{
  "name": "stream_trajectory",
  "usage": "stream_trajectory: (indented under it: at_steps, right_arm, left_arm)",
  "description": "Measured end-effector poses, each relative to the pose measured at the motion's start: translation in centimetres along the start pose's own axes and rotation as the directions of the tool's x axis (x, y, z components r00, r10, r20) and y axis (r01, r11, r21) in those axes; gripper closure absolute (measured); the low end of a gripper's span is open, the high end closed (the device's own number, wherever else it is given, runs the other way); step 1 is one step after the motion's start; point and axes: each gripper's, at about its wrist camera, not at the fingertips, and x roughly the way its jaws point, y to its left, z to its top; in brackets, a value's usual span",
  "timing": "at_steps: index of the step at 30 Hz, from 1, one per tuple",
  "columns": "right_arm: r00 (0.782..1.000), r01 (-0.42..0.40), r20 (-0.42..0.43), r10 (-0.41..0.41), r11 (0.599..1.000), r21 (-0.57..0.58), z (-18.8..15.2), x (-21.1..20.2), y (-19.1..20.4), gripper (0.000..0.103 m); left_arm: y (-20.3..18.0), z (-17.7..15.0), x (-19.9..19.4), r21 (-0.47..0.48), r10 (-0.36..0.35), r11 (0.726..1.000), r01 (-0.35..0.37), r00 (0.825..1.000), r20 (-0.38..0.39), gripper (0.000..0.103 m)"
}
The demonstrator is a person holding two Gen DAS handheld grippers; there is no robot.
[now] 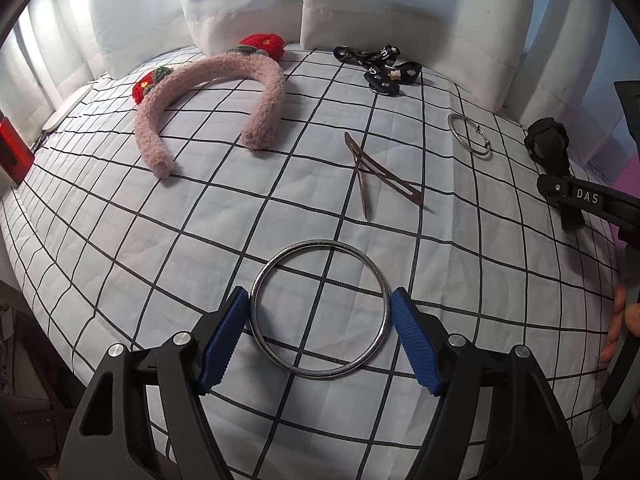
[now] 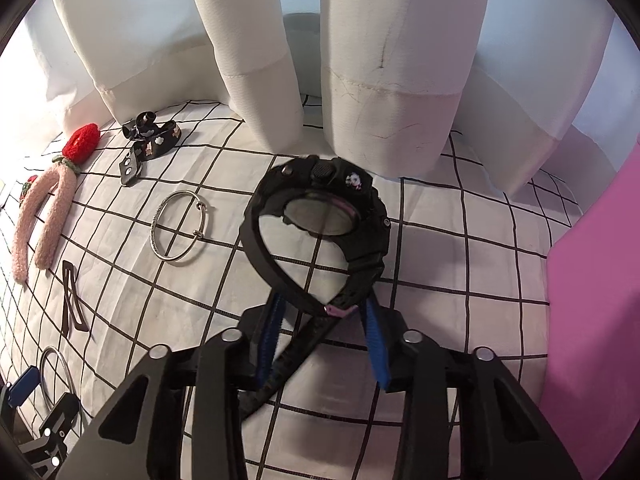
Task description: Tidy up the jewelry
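Note:
A large silver bangle [image 1: 320, 372] lies flat on the checked cloth [image 1: 160, 264]. My left gripper [image 1: 320, 289] straddles it, with a blue pad against each side of the ring. In the right wrist view a black watch [image 2: 320, 216] stands on edge. Its strap crosses between the blue pads of my right gripper [image 2: 325, 299], which is shut on the strap near the pink buckle loop. The strap's tail runs back under the fingers. The same watch [image 1: 548, 148] shows at the right edge of the left wrist view.
On the cloth lie a pink fuzzy headband [image 1: 208, 92] with red flowers, a black patterned ribbon clip [image 1: 380, 68], brown hair clips [image 1: 380, 172] and a thinner silver bangle [image 1: 470, 134]. White curtains [image 2: 380, 80] hang behind. A pink box [image 2: 592, 280] stands at the right.

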Motion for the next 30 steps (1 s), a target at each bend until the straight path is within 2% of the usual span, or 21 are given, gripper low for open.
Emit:
stream_trajectory:
  at_steps: [1,14,15,19,20,21,30]
  right_arm:
    - [1.000,-0.009,-0.003,0.009,1.000,0.007,0.0,-0.1,-0.2,0.081]
    - [0.996,-0.084,0.025,0.082,0.993,0.085,-1.1,-2.7,-1.7,0.083]
    - [0.995,-0.099,0.030,0.096,0.990,0.098,-1.2,-3.0,-1.8,0.087]
    - [0.991,-0.128,0.046,0.123,0.983,0.131,-1.3,-4.2,-2.2,0.091]
    - [0.991,-0.132,0.047,0.127,0.983,0.129,-1.3,-4.4,-2.2,0.100]
    - [0.989,-0.144,0.052,0.138,0.981,0.134,-1.3,-4.6,-2.2,0.103]
    - [0.989,-0.144,0.054,0.137,0.977,0.159,-0.9,-4.7,-2.5,0.103]
  left_arm:
    - [0.1,0.0,0.0,-0.002,0.002,1.000,-0.002,1.000,-0.004,0.033]
    - [1.5,1.8,-1.5,-0.010,-0.016,1.000,0.016,1.000,0.024,0.033]
    - [1.6,1.9,-1.7,-0.008,-0.020,1.000,0.020,0.999,0.026,0.033]
    - [1.9,2.5,-2.5,0.003,-0.031,1.000,0.031,0.999,0.037,0.033]
    - [1.9,2.6,-2.7,0.006,-0.032,0.999,0.032,0.999,0.041,0.033]
    - [2.0,2.7,-2.8,0.008,-0.035,0.999,0.034,0.998,0.044,0.033]
    - [2.3,3.5,-3.5,0.030,-0.051,0.998,0.050,0.997,0.058,0.033]
